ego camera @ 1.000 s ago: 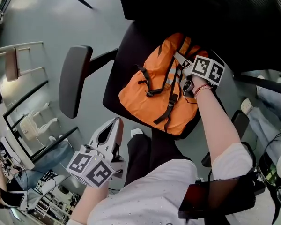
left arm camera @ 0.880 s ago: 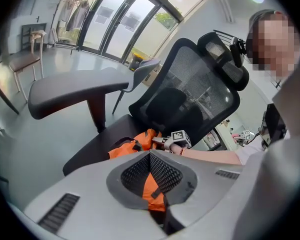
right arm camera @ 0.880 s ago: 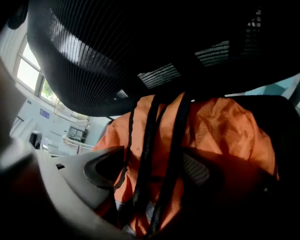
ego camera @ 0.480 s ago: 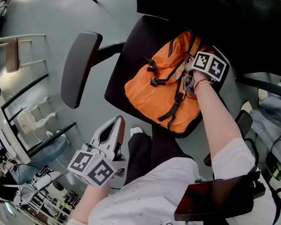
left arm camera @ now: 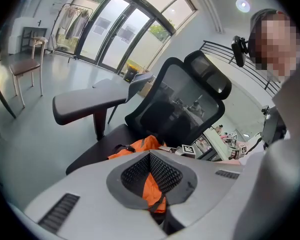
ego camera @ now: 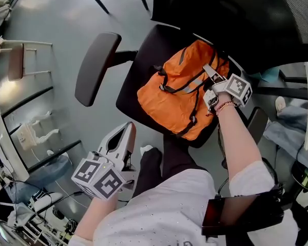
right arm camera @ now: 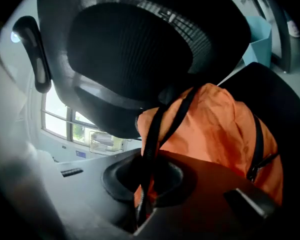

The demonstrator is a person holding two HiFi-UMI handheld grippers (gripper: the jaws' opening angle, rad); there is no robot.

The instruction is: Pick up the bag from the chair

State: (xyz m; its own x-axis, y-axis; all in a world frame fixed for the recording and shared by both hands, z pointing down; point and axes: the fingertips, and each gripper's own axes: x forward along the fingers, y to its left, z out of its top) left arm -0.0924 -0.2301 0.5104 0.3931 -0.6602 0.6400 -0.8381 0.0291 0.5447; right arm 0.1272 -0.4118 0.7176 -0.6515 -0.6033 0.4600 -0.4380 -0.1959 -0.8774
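Right gripper (ego camera: 210, 97), jaws just closing on the black strap (right arm camera: 162, 119), at the right edge of the orange bag (ego camera: 174, 94) on the chair (ego camera: 138, 73) (left gripper (ego camera: 126, 133), clenched empty, well apart)

No legible words, brand names or numbers anywhere. Only black-and-white square code patterns, with no letters or digits, on the cube (ego camera: 98, 177) of the left gripper (ego camera: 126, 132) and on the cube (ego camera: 239, 89) of the right gripper (ego camera: 209, 76). In the right gripper view, on the wall under the window, a small blue plate (right arm camera: 81, 154), too small and blurred to read.
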